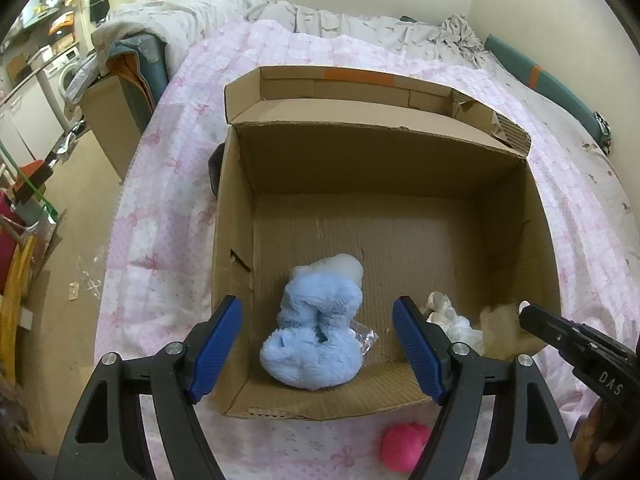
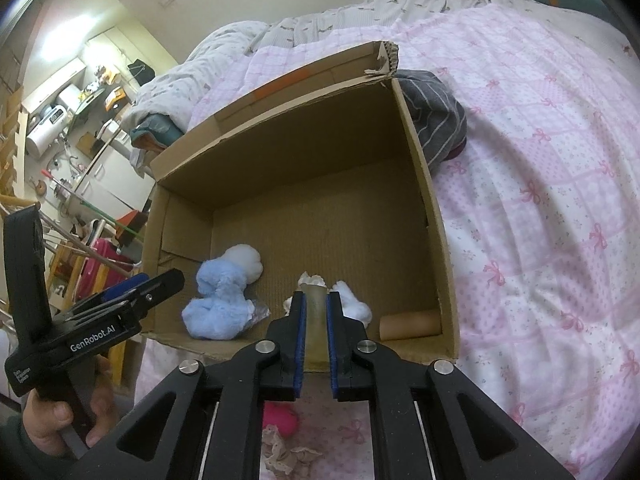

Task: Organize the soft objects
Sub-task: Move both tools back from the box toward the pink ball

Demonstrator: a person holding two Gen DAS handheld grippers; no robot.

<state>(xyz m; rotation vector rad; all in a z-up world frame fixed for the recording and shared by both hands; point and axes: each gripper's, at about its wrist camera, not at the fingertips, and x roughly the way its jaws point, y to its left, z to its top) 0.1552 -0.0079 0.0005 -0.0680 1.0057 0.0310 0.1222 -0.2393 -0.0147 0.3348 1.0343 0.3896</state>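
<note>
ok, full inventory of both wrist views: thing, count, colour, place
cardboard box: 1, brown, open on the bed
blue plush: 1, light blue and white, inside box, near-left corner
white soft item: 1, white, inside box by the near wall
beige piece: 1, tan, between the right gripper's pads
cardboard tube: 1, brown, inside box, near-right corner
pink ball: 1, hot pink, on the bedspread in front of box
striped cloth: 1, grey, outside box's right wall
bedspread: 1, pink bow print, under everything
left gripper: open, above the blue plush
right gripper: shut on the beige piece
</note>
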